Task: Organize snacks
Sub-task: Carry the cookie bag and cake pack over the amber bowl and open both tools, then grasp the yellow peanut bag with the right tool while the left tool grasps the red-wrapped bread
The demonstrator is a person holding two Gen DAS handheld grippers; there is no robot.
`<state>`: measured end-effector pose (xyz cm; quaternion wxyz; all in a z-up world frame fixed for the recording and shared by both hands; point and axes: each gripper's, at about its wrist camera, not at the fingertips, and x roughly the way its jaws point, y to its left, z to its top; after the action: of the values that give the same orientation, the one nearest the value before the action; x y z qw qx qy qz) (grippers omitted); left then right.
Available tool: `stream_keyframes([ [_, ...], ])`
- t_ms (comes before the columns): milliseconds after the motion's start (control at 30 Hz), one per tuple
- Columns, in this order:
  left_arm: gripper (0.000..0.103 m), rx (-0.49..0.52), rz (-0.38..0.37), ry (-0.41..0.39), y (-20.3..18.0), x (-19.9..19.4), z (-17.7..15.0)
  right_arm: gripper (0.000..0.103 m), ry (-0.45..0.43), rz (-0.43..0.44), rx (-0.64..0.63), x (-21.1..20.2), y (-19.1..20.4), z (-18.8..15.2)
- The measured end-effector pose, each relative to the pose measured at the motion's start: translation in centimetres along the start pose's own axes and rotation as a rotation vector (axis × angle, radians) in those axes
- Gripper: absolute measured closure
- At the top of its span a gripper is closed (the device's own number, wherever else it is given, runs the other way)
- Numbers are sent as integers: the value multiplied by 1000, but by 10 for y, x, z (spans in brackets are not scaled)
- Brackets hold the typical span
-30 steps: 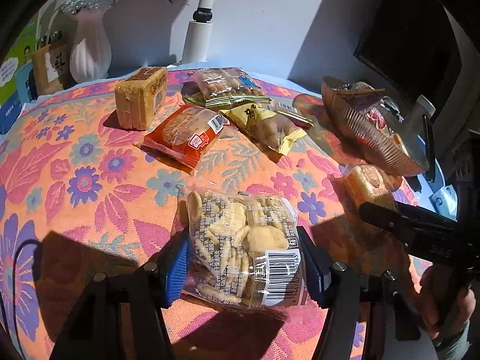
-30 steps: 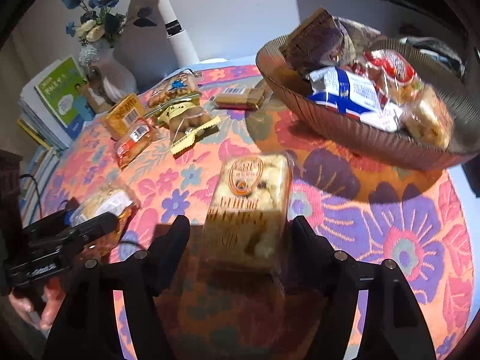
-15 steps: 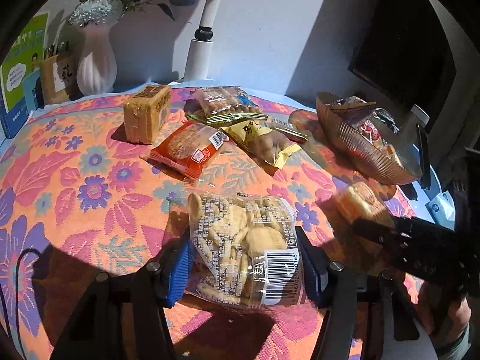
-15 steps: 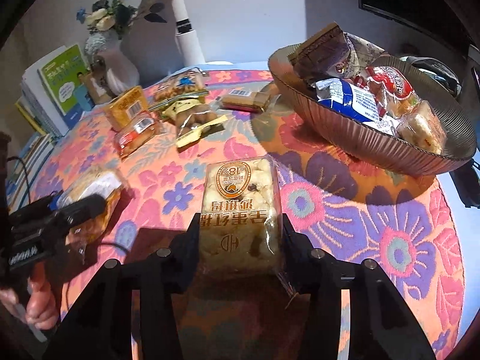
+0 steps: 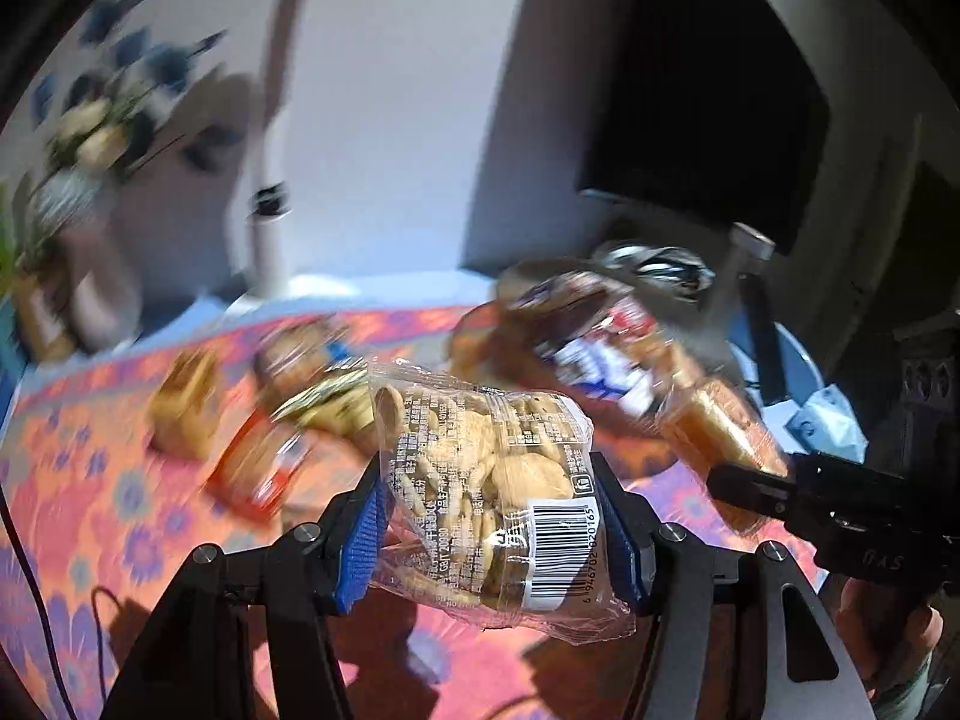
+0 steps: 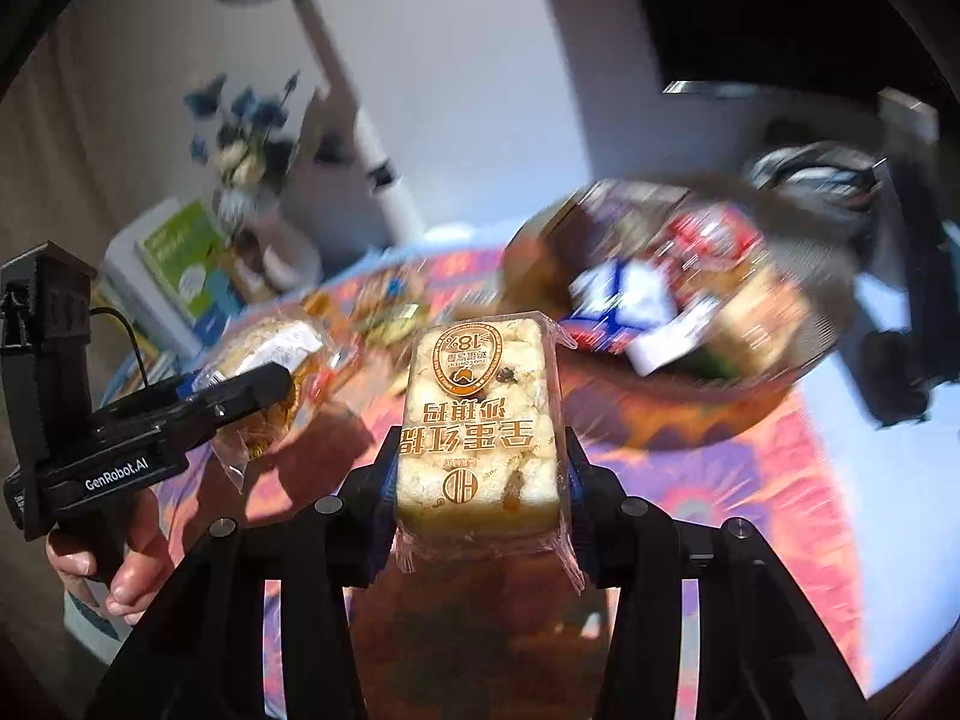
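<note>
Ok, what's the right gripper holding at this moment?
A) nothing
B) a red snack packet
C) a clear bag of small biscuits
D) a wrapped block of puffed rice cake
D: in the right wrist view the right gripper is shut on the wrapped puffed rice cake, clamped between both fingers.

Round bench (image 5: 108,516) under an orange cloth with purple and blue flowers. At ten o'clock in the left wrist view, a tan block-shaped snack (image 5: 183,414); just right of it, a red packet (image 5: 264,468), with blurred yellow and clear packets (image 5: 318,384) beyond. At two o'clock, a ribbed brown bowl (image 6: 798,354) heaped with wrapped snacks. At nine o'clock by the far rim, a vase of flowers (image 5: 90,210) and a white lamp post (image 5: 267,222).
</note>
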<state>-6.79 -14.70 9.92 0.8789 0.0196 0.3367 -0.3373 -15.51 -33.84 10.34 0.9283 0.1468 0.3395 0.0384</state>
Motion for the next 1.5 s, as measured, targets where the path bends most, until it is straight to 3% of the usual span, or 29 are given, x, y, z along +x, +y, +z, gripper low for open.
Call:
stream_keyframes([
  [200,43,63,-48,6,-41,39,38,57,-99,-102,44,-19,-45,32],
  [433,43,137,-83,28,-88,83,61,57,-169,-148,138,-19,-97,71],
  [733,43,215,-98,33,-131,127,75,55,-167,-170,182,7,-124,105],
  [767,41,224,-92,31,-134,131,75,54,-165,-169,189,10,-126,107],
  [833,29,246,-73,40,-137,139,74,41,-151,-168,202,16,-132,112],
  [867,28,251,-71,48,-137,141,73,41,-140,-165,210,20,-135,113],
  [1200,27,190,-93,-18,-105,89,73,41,-145,-145,192,5,-128,102],
  [1400,27,149,-46,-92,-73,25,72,41,-150,-120,138,-6,-98,101],
  [1500,27,124,25,-138,-46,-21,68,41,-152,-101,100,-12,-75,100],
])
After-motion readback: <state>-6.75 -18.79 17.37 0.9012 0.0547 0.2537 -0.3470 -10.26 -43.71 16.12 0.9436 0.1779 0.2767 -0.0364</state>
